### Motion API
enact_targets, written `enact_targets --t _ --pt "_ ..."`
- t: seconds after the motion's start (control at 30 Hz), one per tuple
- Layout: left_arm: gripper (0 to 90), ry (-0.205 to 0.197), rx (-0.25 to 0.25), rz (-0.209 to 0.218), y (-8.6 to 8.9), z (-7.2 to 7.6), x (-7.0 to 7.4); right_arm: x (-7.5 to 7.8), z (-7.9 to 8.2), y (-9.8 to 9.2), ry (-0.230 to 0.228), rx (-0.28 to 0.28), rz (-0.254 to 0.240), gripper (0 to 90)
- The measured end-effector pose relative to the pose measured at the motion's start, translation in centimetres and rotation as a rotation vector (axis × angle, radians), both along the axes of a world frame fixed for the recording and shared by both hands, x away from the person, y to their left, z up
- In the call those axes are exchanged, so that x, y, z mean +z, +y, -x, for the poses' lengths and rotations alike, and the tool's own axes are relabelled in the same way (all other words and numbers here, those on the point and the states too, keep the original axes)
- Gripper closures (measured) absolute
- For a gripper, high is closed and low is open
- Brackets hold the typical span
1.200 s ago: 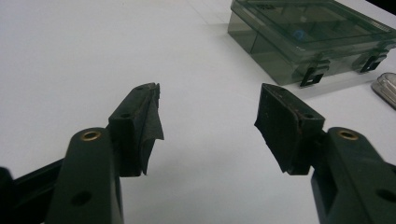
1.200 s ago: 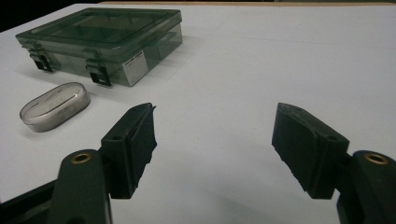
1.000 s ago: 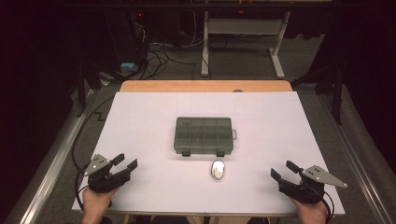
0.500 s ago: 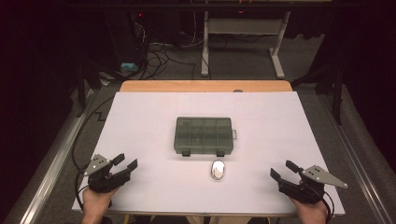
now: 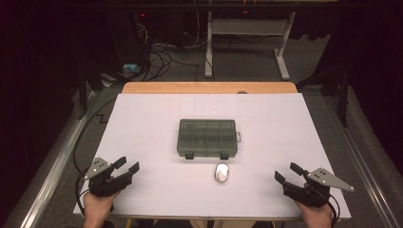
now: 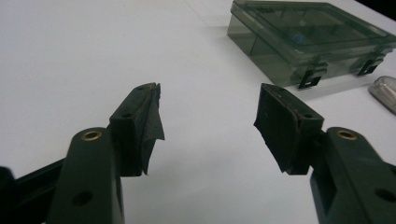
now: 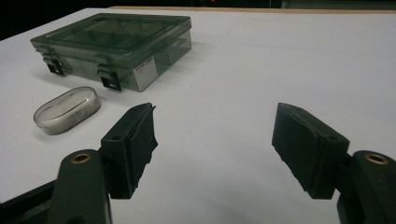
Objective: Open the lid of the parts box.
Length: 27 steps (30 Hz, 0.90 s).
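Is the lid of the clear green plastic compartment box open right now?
No, the clear green plastic compartment box lies with its lid flat and both dark front latches down.

Box (image 5: 207, 137): smoky grey-green see-thru plastic w/ black latches, white label on side. Small oval case (image 5: 221, 172): clear w/ silvery-white inside. Table (image 5: 142, 123): plain white top, tan wood edge. Both grippers (image 5: 127, 165) (image 5: 286, 173): black, grey plates.

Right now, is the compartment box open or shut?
Shut. The compartment box has its lid flat on the base, and both black latches are folded down over the front edge. It lies flat on the white table.
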State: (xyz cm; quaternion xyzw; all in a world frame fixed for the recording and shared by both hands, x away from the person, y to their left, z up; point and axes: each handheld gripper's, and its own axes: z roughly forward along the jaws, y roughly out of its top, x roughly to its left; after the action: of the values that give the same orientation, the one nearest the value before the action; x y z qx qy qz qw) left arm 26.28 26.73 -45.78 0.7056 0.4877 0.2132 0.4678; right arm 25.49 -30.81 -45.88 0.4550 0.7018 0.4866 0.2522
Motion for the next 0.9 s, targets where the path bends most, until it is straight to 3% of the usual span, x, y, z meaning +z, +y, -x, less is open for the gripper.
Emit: enact_targets --t 0.3,0.5,0.9 --pt "40.4 -0.003 -0.005 -0.008 -0.2 0.0 0.0 0.0 -0.2 0.3 -0.002 0.014 -0.004 32.4" --pt "41.7 0.024 -0.017 0.015 -0.3 -0.4 0.0 0.1 -0.6 0.4 0.000 0.023 -0.007 32.8" --pt "39.9 0.006 -0.032 0.008 -0.9 -0.6 -0.1 0.1 -1.0 0.6 0.001 0.035 -0.016 33.0"
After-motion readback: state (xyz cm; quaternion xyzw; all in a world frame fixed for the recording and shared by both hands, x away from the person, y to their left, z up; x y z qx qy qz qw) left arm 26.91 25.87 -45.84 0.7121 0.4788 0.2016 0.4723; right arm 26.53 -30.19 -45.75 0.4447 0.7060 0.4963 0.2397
